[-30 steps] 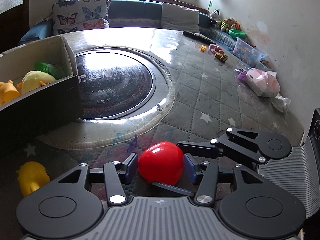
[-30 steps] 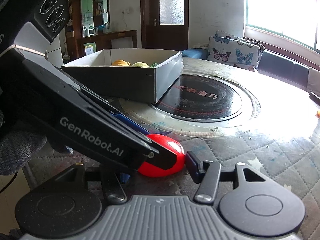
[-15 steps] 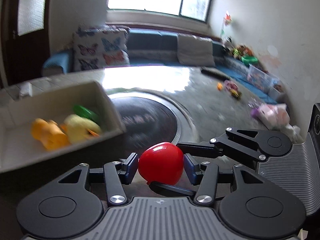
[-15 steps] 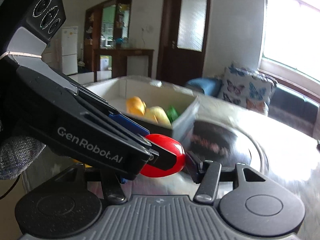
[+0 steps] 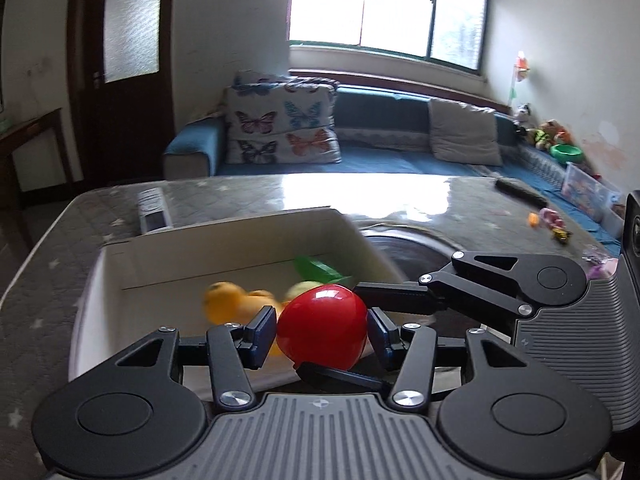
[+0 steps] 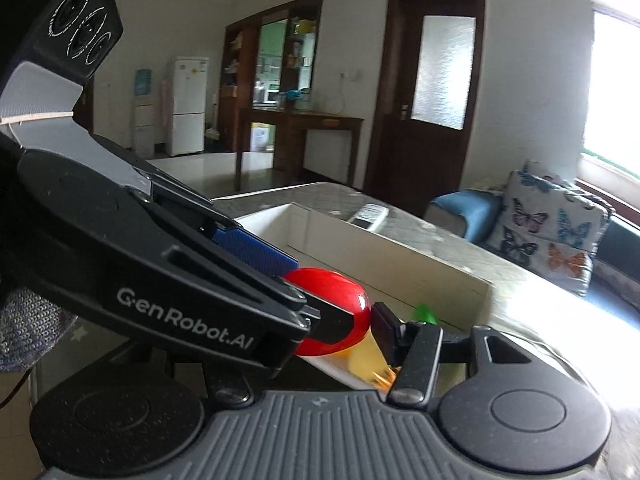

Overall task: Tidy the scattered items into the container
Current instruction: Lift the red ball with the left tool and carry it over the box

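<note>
Both grippers hold one red ball (image 5: pixel 322 326) in the air above the near rim of the white box (image 5: pixel 248 236). My left gripper (image 5: pixel 322 330) is shut on it, blue pads on either side. My right gripper (image 6: pixel 336 320) also closes on the red ball (image 6: pixel 344 292) from the right; its left finger is hidden behind the left gripper's body. Inside the box lie an orange toy (image 5: pixel 224 302), a yellow toy and a green piece (image 5: pixel 316 270). The box also shows in the right wrist view (image 6: pixel 400 256).
The box stands on a grey quilted table (image 5: pixel 100 208) with a round dark inset (image 5: pixel 404 244). A remote (image 5: pixel 154 210) lies behind the box, another dark remote (image 5: pixel 520 194) and small toys (image 5: pixel 554 222) at the far right. A blue sofa (image 5: pixel 360 156) is beyond.
Both grippers have lifted the red ball off the table and carried it left, over the near rim of the white box.
</note>
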